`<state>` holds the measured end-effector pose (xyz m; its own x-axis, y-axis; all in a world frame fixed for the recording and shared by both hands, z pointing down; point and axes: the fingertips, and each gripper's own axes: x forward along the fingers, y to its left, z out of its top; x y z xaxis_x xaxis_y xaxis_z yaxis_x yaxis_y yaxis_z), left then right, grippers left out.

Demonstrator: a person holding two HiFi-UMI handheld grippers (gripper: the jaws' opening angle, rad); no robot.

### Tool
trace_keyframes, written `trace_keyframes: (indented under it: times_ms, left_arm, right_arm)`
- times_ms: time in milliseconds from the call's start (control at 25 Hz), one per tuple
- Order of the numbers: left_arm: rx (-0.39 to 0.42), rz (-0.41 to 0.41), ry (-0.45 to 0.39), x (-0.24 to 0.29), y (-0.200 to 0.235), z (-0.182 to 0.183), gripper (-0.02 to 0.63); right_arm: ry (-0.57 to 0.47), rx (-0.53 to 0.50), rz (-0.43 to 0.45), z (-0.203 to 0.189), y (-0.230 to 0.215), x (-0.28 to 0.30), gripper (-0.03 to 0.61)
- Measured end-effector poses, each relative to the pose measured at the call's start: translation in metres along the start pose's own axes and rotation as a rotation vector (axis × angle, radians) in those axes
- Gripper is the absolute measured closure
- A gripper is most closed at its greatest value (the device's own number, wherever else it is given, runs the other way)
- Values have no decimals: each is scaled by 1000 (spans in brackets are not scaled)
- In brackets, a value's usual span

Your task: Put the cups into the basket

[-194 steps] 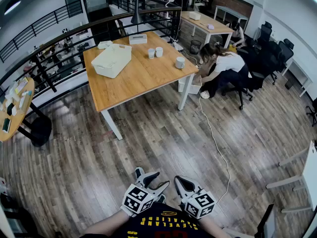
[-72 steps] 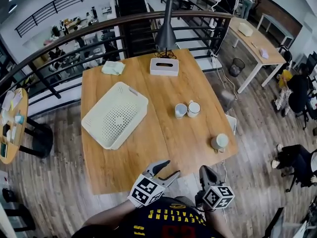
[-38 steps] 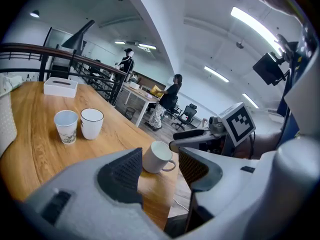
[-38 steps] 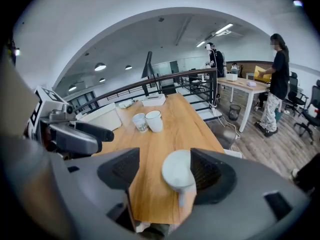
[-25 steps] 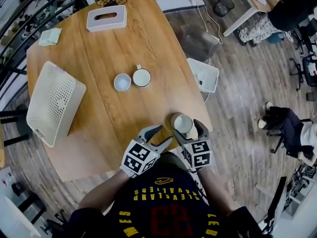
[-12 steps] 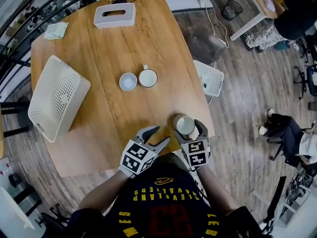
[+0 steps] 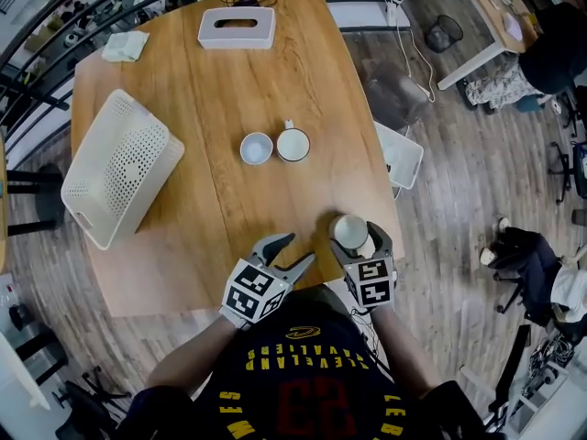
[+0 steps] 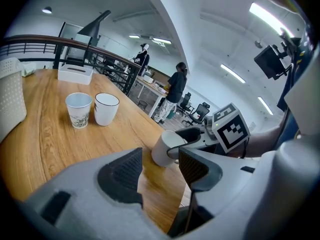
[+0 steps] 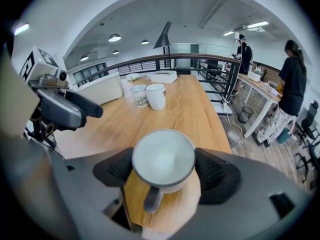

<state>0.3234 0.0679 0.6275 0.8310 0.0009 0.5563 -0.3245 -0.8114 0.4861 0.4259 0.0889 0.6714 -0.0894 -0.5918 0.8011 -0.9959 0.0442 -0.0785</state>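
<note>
Basket: the white perforated basket (image 7: 124, 172) is being seen at the far left of the wooden table (image 7: 275, 71), and no cup is being shown inside it.
Near mug: the grey handled mug (image 9: 163, 160) is being clamped on both sides by the pads of the right gripper (image 7: 359, 244). It is at the near right edge of the table, handle towards the person, and it appears to be resting on the wood.
Left gripper: the left gripper (image 7: 295, 251) is being held just left of that mug, with its jaws apart and nothing between them.
Middle pair: a printed paper cup (image 8: 79, 109) and a white mug (image 8: 106, 108) are being left side by side at mid-table, well apart from both grippers.
Done: nothing is being counted as placed, since all three cups are outside the basket.
Left: the whole task is being judged as ahead. The gripped mug is to be carried leftward to the basket, then the middle pair.
</note>
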Motion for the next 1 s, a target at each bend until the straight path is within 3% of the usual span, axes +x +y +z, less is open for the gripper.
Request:
trace_keyframes:
  times_ms: [560,1000]
  left_arm:
    - [-32,64,-63,-53,17,-11,377]
    - [-94,176,-140,-102,42,-31,377]
  right_arm:
    - [-32,-79,75,32,57,-5,206]
    - [-21,-195,184,42,114,10,206]
